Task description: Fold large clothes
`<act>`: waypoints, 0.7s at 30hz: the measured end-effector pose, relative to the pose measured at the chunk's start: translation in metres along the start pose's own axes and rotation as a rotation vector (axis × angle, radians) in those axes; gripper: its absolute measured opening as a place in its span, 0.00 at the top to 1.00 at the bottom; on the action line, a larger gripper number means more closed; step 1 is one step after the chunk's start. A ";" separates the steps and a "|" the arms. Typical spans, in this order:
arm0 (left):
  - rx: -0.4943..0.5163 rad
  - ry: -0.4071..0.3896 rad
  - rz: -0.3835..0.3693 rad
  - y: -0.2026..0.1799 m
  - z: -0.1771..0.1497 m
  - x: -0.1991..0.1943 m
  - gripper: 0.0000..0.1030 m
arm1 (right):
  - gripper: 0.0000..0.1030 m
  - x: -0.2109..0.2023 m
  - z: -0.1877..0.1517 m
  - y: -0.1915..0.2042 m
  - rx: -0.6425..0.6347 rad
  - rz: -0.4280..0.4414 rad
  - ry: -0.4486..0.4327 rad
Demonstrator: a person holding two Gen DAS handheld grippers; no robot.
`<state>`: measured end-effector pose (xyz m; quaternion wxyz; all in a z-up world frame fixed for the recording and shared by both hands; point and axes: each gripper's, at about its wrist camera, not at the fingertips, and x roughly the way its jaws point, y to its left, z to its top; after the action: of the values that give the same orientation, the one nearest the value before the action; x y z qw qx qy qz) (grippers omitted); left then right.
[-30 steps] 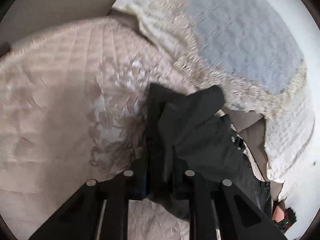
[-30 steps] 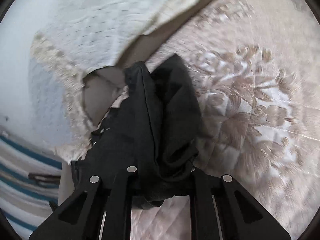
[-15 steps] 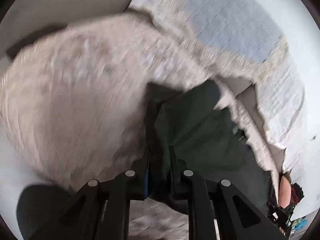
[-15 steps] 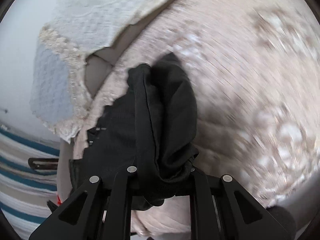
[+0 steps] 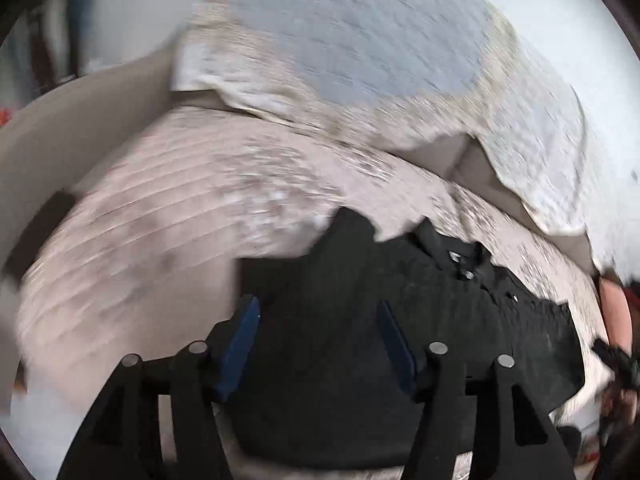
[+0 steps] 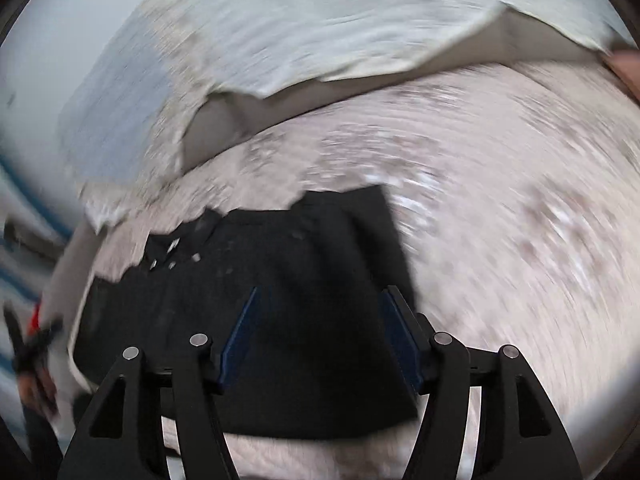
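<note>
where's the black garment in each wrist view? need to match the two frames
Left wrist: black garment fills lower centre and runs right, lying under the open left gripper.
Right wrist: black garment fills lower centre and runs left, under the open right gripper.
Shared landmark: the garment's small silver snaps, right of centre in the left view, left of centre in the right view; the pale blue-and-white cover spans the top of both.

No writing, label, brand, number or sign can be read in either view. Both pictures are smeared by motion blur. The black garment (image 5: pixel 400 320) shows a few small pale specks near its collar, too blurred to tell whether they carry any print. The quilted bedspread (image 6: pixel 500 220) has only a woven pattern, and the pale blanket (image 5: pixel 380 60) bears no lettering that can be made out.
</note>
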<state>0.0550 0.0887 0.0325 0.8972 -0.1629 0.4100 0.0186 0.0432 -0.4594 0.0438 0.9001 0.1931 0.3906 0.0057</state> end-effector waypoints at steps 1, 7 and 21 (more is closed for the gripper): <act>0.012 0.029 0.004 -0.004 0.007 0.017 0.38 | 0.39 0.010 0.004 0.002 -0.023 -0.007 0.013; 0.061 0.133 0.030 -0.010 0.031 0.085 0.38 | 0.39 0.069 0.037 -0.001 -0.106 -0.032 0.095; 0.091 -0.062 -0.133 -0.017 0.056 0.047 0.93 | 0.92 0.045 0.058 0.007 -0.167 0.089 -0.008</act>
<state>0.1297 0.0850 0.0368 0.9151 -0.1481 0.3710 -0.0546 0.1160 -0.4657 0.0510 0.9134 0.1347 0.3763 0.0775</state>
